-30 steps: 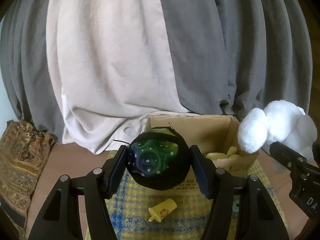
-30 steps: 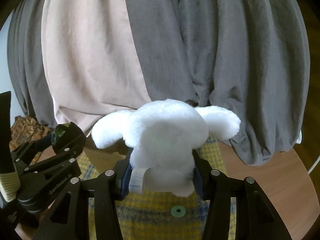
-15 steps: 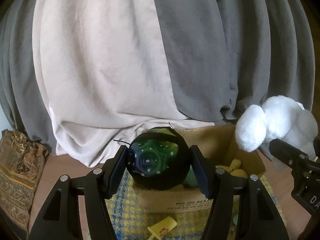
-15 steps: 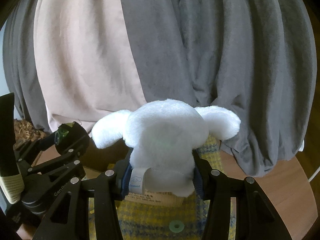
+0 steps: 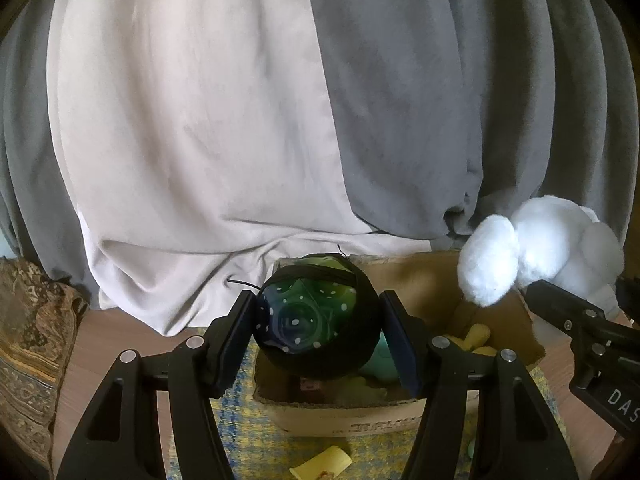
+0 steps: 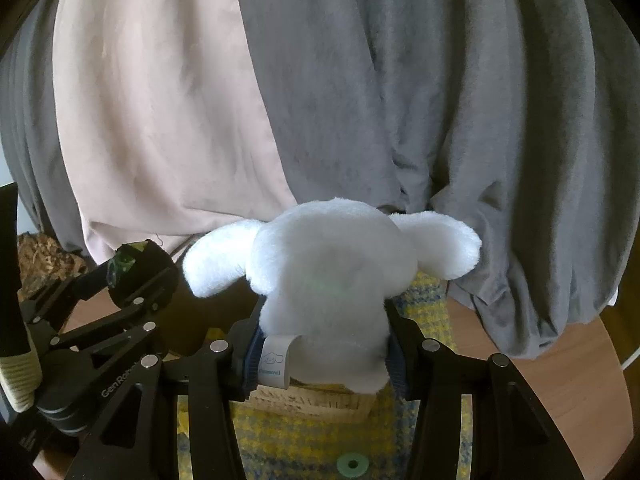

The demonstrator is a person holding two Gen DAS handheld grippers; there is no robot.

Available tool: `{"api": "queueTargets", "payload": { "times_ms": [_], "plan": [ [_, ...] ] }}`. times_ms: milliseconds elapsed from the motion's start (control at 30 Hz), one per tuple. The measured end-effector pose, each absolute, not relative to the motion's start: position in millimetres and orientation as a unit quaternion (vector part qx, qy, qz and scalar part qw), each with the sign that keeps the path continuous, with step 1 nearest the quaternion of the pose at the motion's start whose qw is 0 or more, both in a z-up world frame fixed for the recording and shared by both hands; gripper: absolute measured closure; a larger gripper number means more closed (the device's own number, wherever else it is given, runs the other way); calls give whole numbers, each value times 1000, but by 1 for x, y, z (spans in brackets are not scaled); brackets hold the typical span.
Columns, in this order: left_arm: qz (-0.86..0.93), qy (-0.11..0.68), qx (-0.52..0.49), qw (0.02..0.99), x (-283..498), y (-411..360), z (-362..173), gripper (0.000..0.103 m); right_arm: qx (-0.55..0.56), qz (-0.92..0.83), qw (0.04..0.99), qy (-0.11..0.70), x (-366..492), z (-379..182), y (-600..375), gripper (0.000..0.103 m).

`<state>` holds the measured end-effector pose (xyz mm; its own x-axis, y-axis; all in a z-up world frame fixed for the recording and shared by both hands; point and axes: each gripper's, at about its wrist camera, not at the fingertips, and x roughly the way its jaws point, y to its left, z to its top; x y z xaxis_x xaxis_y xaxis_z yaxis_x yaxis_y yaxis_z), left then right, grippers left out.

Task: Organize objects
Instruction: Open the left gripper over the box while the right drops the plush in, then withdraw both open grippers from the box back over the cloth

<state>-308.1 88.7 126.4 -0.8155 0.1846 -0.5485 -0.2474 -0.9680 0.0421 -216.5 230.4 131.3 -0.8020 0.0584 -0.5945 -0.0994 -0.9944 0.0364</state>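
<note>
My left gripper is shut on a round black pouch with a green dotted pattern, held above the near left part of an open cardboard box. The box holds yellow and green toys. My right gripper is shut on a white plush dog, held above the box's right side; the plush also shows in the left wrist view. The left gripper and pouch show at the left of the right wrist view.
The box stands on a yellow and blue checked mat on a wooden table. A yellow toy and a green ring lie on the mat in front. Grey and beige curtains hang behind. A patterned cushion is at the left.
Both grippers have moved forward and over the box with their objects still held. The box now sits lower and closer in both views.
</note>
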Motion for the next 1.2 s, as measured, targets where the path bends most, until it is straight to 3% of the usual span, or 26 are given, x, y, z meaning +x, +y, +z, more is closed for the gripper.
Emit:
{"api": "queueTargets", "payload": {
  "times_ms": [300,400,467,533,667,767,1200],
  "plan": [
    [945,65,-301,110,-317,93,119,40,-327,944,32,39,-230,123,232,52],
    [942,71,-310,103,-319,94,115,39,-328,943,35,44,-230,122,234,47],
    [943,79,-311,93,-318,95,115,31,-320,945,41,46,-228,124,236,26],
    [945,80,-305,90,-315,95,118,21,-310,948,47,49,-224,128,238,15],
    [948,80,-298,82,-310,92,123,14,-306,949,58,53,-218,136,241,12],
    [949,70,-299,78,-306,89,127,2,-303,949,68,55,-212,140,244,9],
    [954,57,-288,63,-275,80,141,1,-298,950,73,57,-186,145,244,9]
  ]
}}
